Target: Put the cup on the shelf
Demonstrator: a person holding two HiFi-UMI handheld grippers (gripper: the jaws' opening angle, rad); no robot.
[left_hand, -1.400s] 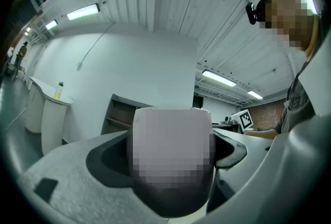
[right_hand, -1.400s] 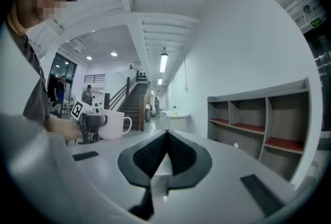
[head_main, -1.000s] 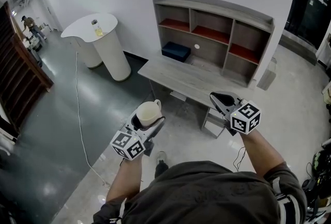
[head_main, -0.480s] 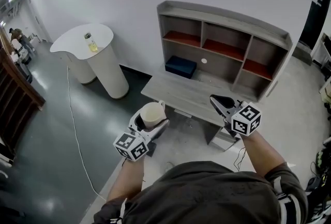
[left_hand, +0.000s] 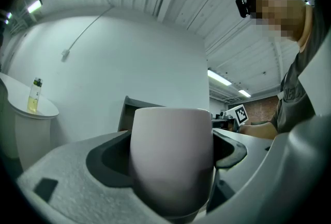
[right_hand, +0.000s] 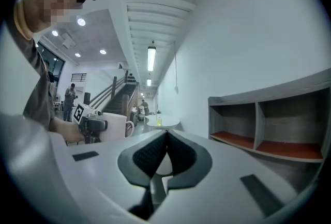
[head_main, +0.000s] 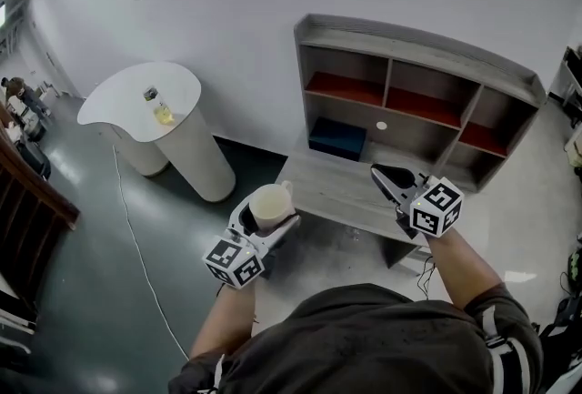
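A cream cup (head_main: 270, 205) with a handle stands upright in my left gripper (head_main: 265, 217), whose jaws are shut on its sides; in the left gripper view the cup (left_hand: 172, 158) fills the space between them. The cup hangs in the air just left of the grey desk's (head_main: 338, 190) near-left corner. My right gripper (head_main: 389, 174) is shut with nothing in it, over the desk's right part; its jaws (right_hand: 164, 153) meet at the tips. The grey shelf unit (head_main: 420, 106) with red-floored upper compartments stands on the desk against the wall. The cup (right_hand: 113, 125) also shows in the right gripper view.
A dark blue box (head_main: 337, 137) lies in the shelf's lower left bay. A white round counter (head_main: 155, 115) with a small yellow bottle (head_main: 163, 113) stands to the left. A white cable (head_main: 136, 247) runs across the dark floor. People stand far off at the left edge.
Both grippers and the camera have moved closer to the desk and shelf. The cup stays held in the left gripper. The right gripper stays shut.
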